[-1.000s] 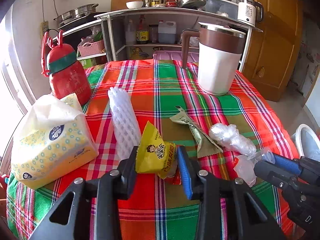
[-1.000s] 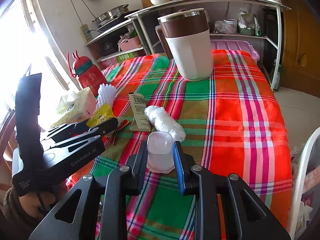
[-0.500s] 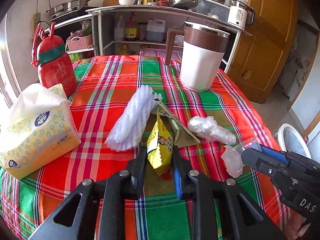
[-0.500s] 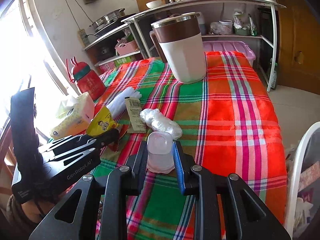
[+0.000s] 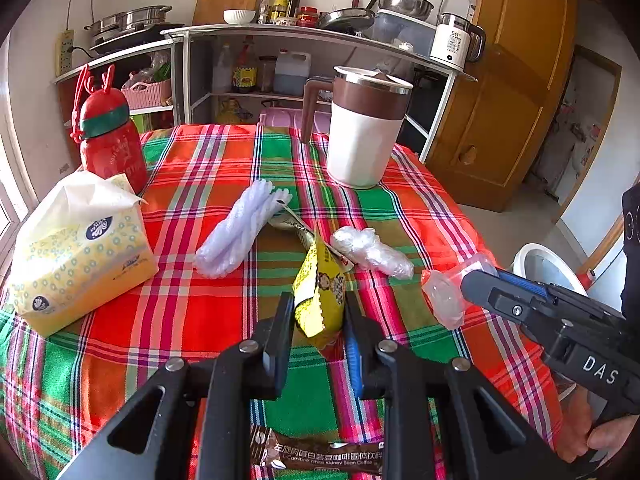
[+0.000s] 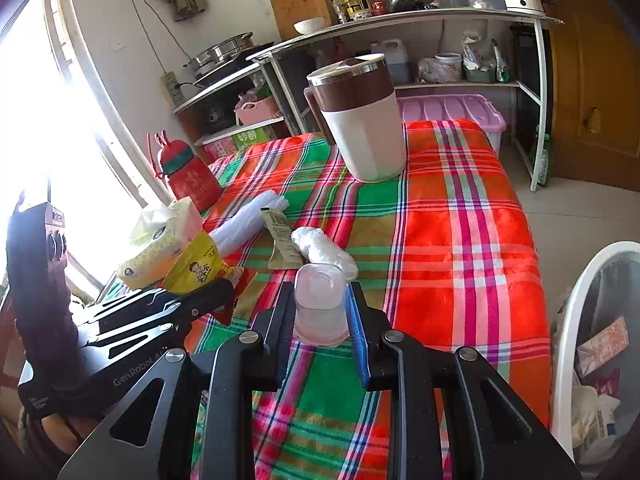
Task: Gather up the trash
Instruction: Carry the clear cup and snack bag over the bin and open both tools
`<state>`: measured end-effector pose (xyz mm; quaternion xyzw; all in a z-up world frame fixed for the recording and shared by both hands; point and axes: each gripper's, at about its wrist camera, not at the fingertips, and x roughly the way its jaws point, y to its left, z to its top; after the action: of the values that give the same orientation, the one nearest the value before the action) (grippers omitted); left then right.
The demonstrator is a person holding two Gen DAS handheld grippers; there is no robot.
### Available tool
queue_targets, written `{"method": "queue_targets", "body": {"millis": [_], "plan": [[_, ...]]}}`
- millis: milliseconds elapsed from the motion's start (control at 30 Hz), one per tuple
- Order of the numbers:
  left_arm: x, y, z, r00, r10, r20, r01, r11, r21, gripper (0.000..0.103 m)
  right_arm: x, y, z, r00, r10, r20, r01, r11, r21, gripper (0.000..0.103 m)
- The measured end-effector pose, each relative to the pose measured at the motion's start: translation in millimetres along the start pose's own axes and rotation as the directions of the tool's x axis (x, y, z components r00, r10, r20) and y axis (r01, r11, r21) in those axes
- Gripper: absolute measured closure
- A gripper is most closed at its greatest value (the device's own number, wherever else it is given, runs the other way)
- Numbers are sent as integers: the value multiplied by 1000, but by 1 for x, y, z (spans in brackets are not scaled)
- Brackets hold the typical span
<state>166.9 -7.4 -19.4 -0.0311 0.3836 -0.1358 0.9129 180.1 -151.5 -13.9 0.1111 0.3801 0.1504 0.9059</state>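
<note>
Left hand-held gripper clamped on a crinkly yellow snack wrapper, foil-like, cartoon face printed on it, held upright above the plaid desk. Right hand-held gripper closed on a small clear plastic cup, squarish rim, thin soft walls, also lifted off the cloth.

Landmark: the white jug with brown band, brown handle and steel lid, standing at the far side of the desk. In front of the jug, toward the camera: white ribbed foam net sleeve, a flat olive paper sachet partly behind the yellow wrapper, and a crumpled clear plastic film wad just right of the sachet. Far left of the jug: glossy red bottle with green band and antler loops; nearer, a soft yellow tissue pack, white tissue poking out. Brown coffee sachet lies flat at the desk's near edge, below the left fingers. White-rimmed trash bin off the desk to the right of the jug, paper scraps inside.
</note>
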Motion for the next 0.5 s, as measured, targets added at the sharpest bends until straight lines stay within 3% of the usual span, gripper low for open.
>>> {"method": "queue_targets", "body": {"millis": [500], "plan": [[-34,-60,4,995,-95,35,90,990,109,78,-64,-28,-7,995,-73,72,72,997,23,77]]}}
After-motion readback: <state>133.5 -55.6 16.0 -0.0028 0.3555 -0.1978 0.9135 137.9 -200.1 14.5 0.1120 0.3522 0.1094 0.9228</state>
